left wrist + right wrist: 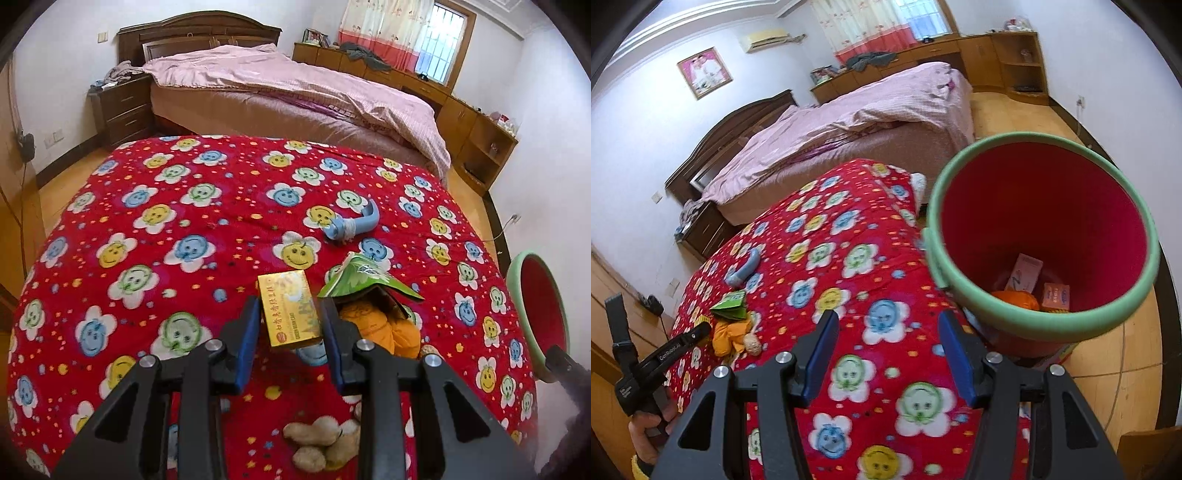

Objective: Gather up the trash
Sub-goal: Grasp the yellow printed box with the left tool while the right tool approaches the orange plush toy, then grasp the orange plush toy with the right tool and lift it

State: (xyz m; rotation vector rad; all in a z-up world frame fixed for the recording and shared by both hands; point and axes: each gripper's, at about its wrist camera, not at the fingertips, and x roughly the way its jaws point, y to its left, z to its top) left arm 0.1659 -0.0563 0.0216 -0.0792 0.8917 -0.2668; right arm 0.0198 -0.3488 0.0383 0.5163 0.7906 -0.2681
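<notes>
Left gripper is clamped on the yellow box, held just above the blanket. Right gripper hangs apart, empty, bin just ahead-right. I'd keep the squeeze steady and lift clear before swinging over the rim.

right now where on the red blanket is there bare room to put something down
The wide left half of the red blanket is bare, from the yellow box out to the edge. The strip beyond the blue hook toward the bed is free too. It is crowded around the green wrapper, orange bag and peanuts.
</notes>
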